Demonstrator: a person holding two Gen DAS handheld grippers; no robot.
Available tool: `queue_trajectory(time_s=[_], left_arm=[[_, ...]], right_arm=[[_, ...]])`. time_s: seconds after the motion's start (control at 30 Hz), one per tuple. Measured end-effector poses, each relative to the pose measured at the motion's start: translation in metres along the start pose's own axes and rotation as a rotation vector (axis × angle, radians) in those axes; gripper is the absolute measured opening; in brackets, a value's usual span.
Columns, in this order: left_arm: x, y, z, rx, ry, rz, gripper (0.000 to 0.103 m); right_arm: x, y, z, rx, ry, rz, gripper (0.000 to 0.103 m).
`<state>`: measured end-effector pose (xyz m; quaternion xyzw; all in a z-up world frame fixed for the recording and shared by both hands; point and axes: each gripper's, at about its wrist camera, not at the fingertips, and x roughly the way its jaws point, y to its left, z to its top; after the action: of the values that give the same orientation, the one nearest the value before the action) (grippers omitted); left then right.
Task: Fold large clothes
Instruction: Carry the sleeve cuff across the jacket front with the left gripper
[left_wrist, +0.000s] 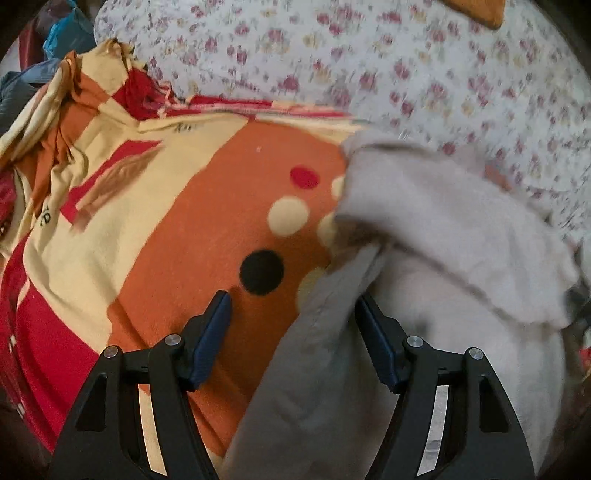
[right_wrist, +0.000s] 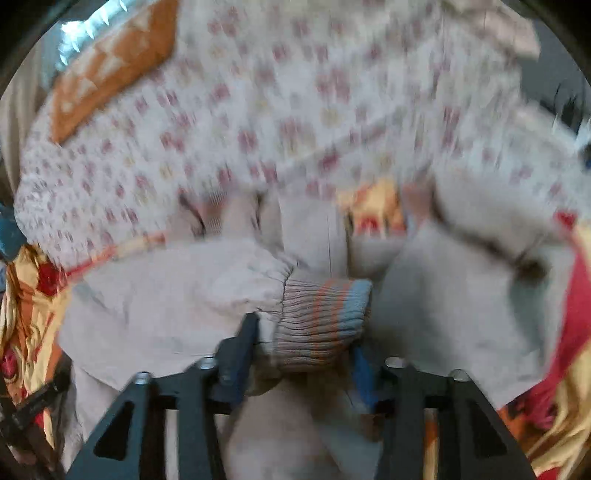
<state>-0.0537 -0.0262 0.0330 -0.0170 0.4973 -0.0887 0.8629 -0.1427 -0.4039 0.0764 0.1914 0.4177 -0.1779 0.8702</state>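
Right wrist alone shows the garment's ribbed cuff (right_wrist: 325, 325) between the jaws.

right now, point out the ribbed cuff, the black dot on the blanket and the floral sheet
ribbed cuff (right_wrist: 325, 325), right wrist view, on its striped knit band
black dot (left_wrist: 261, 272), left wrist view, its centre
floral sheet (left_wrist: 406, 66), left wrist view, flat patterned part

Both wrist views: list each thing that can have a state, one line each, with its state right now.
Beige garment: crumpled, not folded flat, lying on the blanket.
Ribbed cuff: bunched between the right claw's fingers; whether the pads press on it cannot be told.
Left claw: open, garment edge between its fingers, not pinched.
Right claw: partly open around the cuff.
Orange blanket: spread out, rumpled at the left edge.
Floral sheet: spread.
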Motion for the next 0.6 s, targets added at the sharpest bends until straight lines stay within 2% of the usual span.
queue_trajectory(time_s=[0.03, 0.1, 0.23, 0.3, 0.33, 0.4, 0.47, 0.53, 0.6], left_arm=[[-0.011, 0.000, 0.004, -0.017, -0.034, -0.019, 0.069], [-0.025, 0.000, 0.014, -0.024, -0.076, -0.032, 0.069], [-0.033, -0.017, 0.035, 0.003, -0.112, -0.035, 0.069], [-0.025, -0.027, 0.042, 0.016, -0.115, -0.028, 0.069], [-0.016, -0.034, 0.045, 0.022, -0.103, -0.018, 0.069], [0.004, -0.039, 0.048, 0.021, -0.057, 0.005, 0.069], [0.023, -0.041, 0.046, 0.028, -0.012, 0.026, 0.069], [0.047, -0.040, 0.041, 0.033, 0.043, 0.063, 0.069], [0.060, -0.033, 0.037, 0.008, 0.067, 0.045, 0.072]], right_arm=[[0.003, -0.002, -0.001, 0.001, 0.023, 0.003, 0.062], [-0.005, -0.006, -0.002, 0.011, 0.010, 0.013, 0.064], [-0.045, -0.020, -0.004, 0.064, -0.111, -0.004, 0.068], [-0.060, -0.019, -0.005, 0.073, -0.160, 0.029, 0.068], [-0.062, -0.011, -0.005, 0.054, -0.161, 0.053, 0.067], [-0.055, 0.010, -0.007, -0.027, -0.129, 0.089, 0.057], [-0.036, 0.030, -0.009, -0.099, -0.089, 0.106, 0.055], [-0.015, 0.038, -0.008, -0.127, -0.064, 0.081, 0.055], [0.023, 0.034, -0.004, -0.130, -0.017, 0.001, 0.055]])
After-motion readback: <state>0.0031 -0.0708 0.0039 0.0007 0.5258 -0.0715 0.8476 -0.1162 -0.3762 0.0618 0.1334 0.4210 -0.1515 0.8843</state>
